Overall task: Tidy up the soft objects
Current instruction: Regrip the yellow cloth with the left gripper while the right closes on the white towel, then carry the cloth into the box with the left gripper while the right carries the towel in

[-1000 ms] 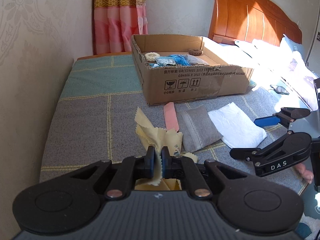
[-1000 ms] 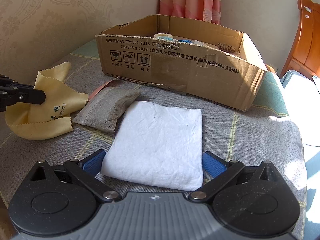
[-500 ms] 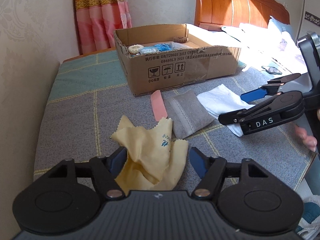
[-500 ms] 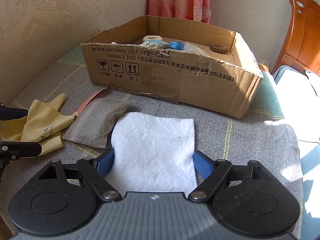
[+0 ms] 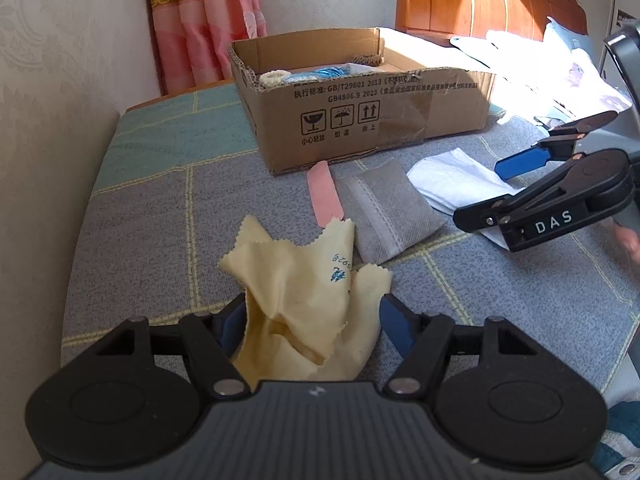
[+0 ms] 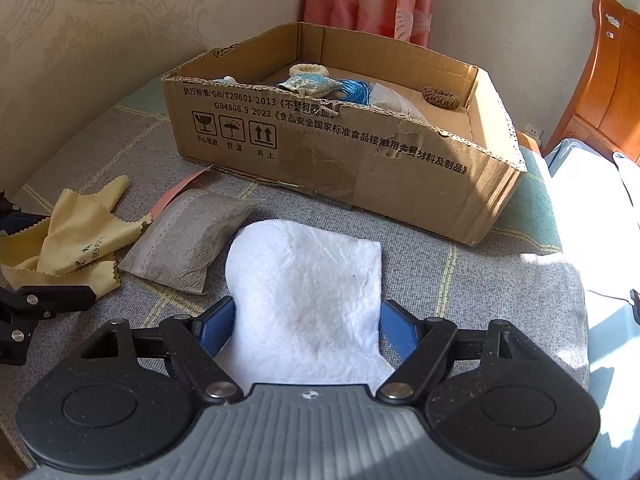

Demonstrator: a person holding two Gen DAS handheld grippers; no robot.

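Left gripper [image 5: 312, 326] spread wide, crumpled yellow cloth [image 5: 304, 296] loose between fingers, unheld. Right gripper [image 6: 306, 330] equally wide around white fibrous pad [image 6: 308, 292], unheld. Open cardboard box [image 6: 440, 168] at 12 o'clock. Risk: shallow pinch, limp fabric slips.

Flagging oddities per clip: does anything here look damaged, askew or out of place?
Yes. The brown cardboard box has a torn, ragged front rim and a crumpled corner. The yellow pinked-edge cloth lies crumpled between the open left gripper fingers, not flat like the white fabric square at the right gripper.
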